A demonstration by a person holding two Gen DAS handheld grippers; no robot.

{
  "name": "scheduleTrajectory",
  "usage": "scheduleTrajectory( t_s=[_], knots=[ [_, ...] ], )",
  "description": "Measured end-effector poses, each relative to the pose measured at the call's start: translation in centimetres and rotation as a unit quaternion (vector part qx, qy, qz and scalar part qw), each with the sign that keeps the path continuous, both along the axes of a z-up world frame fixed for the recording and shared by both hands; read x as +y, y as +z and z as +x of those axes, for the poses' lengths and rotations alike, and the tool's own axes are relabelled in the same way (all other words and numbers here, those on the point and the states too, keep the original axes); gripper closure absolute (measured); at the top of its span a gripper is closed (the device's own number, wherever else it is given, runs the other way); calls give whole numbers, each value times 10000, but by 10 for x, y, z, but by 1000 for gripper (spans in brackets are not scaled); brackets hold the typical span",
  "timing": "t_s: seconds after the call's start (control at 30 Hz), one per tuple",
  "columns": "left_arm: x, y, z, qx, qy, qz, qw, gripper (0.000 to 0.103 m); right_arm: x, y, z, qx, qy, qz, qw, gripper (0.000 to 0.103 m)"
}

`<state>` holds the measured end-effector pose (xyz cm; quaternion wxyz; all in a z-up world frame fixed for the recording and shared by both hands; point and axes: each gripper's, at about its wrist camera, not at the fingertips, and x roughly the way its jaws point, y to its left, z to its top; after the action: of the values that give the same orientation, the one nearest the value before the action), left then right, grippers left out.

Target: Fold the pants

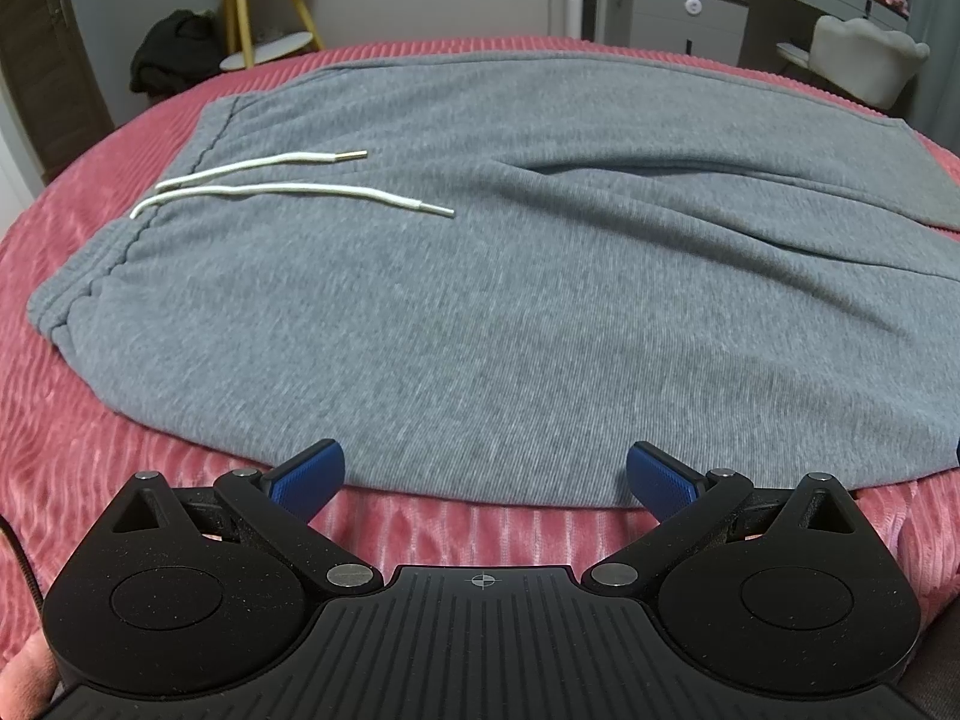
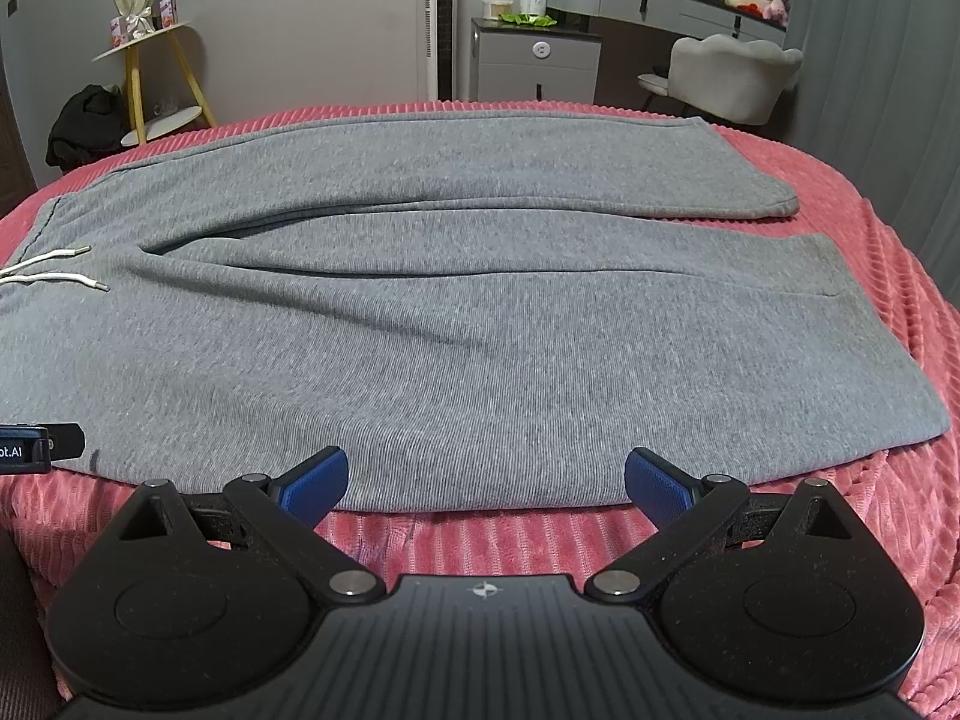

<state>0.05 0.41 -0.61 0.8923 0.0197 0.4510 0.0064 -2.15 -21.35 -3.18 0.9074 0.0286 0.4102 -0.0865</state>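
Bedroom setting, with a pink ribbed bedspread (image 1: 120, 420) serving as the work surface; a yellow-legged side table (image 2: 156, 72), a grey drawer unit (image 2: 537, 63) and a pale upholstered chair (image 2: 729, 75) stand behind the bed. Grey pants (image 1: 480, 300) lie flat across the bedspread, waistband to the left and leg hems to the right, both legs side by side and unfolded, so no fold appears to have been made yet. This spread-out layout probably serves to expose the long near edge for a first lengthwise fold.

Left to right along that near edge: the left gripper (image 1: 485, 477) sits low at the hip portion, blue fingertips (image 1: 312, 480) spread wide, holding nothing, with the hem of the cloth lying between and just beyond them. The right gripper (image 2: 486, 480) sits likewise at the lower leg, jaws fully apart and empty, the fabric edge between its pads. The matched low, wide-open poses suggest both tools are lined up to pinch the near edge together; whether any fingertip touches the cloth cannot be told.

View comparison: the left wrist camera shows the elastic waistband (image 1: 78, 288) and the full white drawstring (image 1: 288, 180) with its two tipped ends, but crops the leg hems. The right wrist camera shows both hems (image 2: 780, 204), the far leg reaching slightly less far right than the near leg, the gap between the legs, and at its left margin a black part of the other tool (image 2: 36, 447) beside the pants; the drawstring appears there only partly
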Motion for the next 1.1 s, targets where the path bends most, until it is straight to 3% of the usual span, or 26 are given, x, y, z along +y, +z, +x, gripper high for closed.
scheduleTrajectory(
  t_s=[1.1],
  knots=[
    [2,0,2,49,37,-31,10000,0,-2,1,-1,-27,-17,40,10000,4]
  ],
)
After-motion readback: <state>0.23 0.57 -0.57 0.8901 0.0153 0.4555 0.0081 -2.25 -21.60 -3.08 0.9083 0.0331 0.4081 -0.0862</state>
